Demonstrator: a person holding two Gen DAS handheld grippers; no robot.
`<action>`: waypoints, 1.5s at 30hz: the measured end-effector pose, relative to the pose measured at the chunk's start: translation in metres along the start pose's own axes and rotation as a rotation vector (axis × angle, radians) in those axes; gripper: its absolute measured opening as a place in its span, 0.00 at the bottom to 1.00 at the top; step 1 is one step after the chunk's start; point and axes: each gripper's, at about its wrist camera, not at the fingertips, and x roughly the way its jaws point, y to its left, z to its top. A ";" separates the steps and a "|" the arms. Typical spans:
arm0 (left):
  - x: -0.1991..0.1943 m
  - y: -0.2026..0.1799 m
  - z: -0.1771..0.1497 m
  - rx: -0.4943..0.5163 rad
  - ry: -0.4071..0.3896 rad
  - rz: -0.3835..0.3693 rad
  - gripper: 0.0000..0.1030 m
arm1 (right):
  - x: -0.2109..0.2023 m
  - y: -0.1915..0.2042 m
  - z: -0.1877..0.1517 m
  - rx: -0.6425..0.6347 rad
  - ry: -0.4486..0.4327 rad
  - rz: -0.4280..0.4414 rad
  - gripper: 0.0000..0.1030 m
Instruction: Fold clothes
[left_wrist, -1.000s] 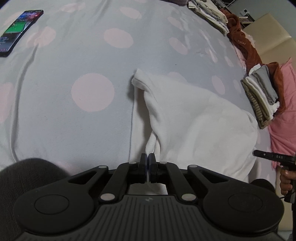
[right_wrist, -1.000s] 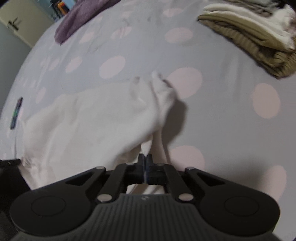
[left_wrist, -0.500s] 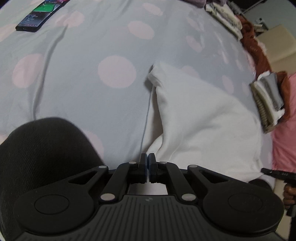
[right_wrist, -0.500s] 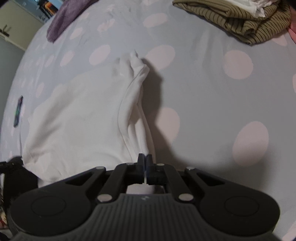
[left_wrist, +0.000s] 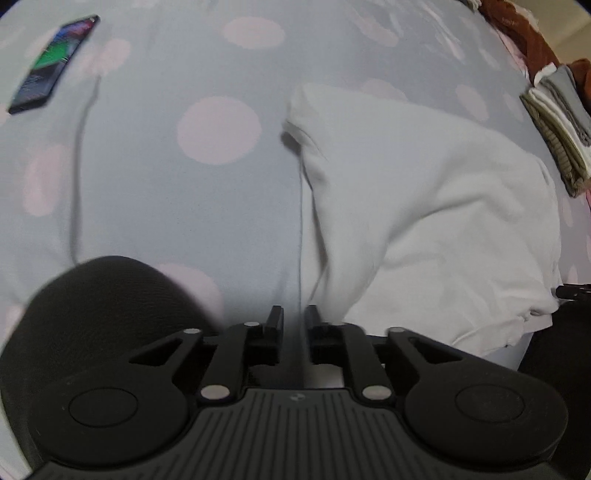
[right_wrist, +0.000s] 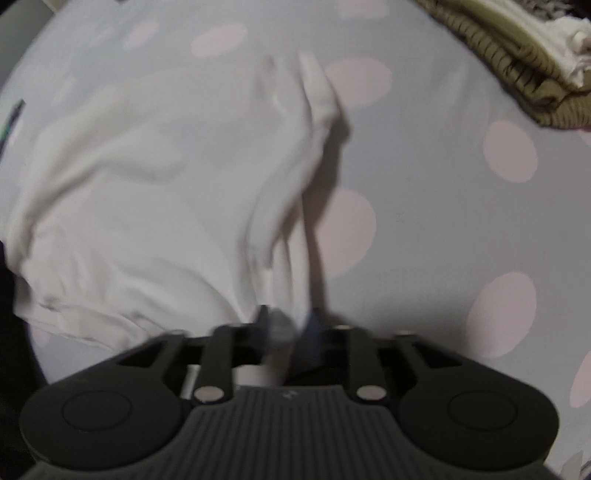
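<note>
Left view, white garment (left_wrist: 424, 206): lies spread on the dotted bedsheet (left_wrist: 166, 192), right of the view's middle, with one doubled edge running up from the claw toward a folded corner. It fits either a fold just laid down or one about to be picked up again.
Left view, left gripper (left_wrist: 294, 325): fingers stand a little apart with only grey sheet showing between them; nothing is held. It sits just left of the garment's near edge, seemingly so the cloth can lie flat.
Left view, phone (left_wrist: 53, 62): far up and to the left of the garment, well clear of the folding space.
Left view, folded pile (left_wrist: 554, 122): well to the right of the garment, likely the place for finished pieces.
Right view, white garment (right_wrist: 147, 192): fills the left half, rumpled, its right edge ridged up and casting a shadow on the sheet.
Right view, right gripper (right_wrist: 286, 325): blurred; fingers look parted, with a pale bit of cloth between them. Whether it is pinched or loose cannot be told.
Right view, striped clothes (right_wrist: 517, 66): stacked up and to the right of the garment, apart from it.
</note>
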 end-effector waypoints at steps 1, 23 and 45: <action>-0.005 0.001 -0.001 0.002 -0.011 0.001 0.19 | -0.006 0.003 0.000 -0.013 -0.019 -0.009 0.35; 0.054 -0.119 -0.023 0.610 0.110 -0.128 0.38 | 0.045 0.160 -0.033 -0.756 0.046 0.057 0.17; 0.010 -0.081 0.016 0.517 0.099 -0.231 0.33 | 0.026 0.133 -0.013 -0.518 0.032 0.148 0.43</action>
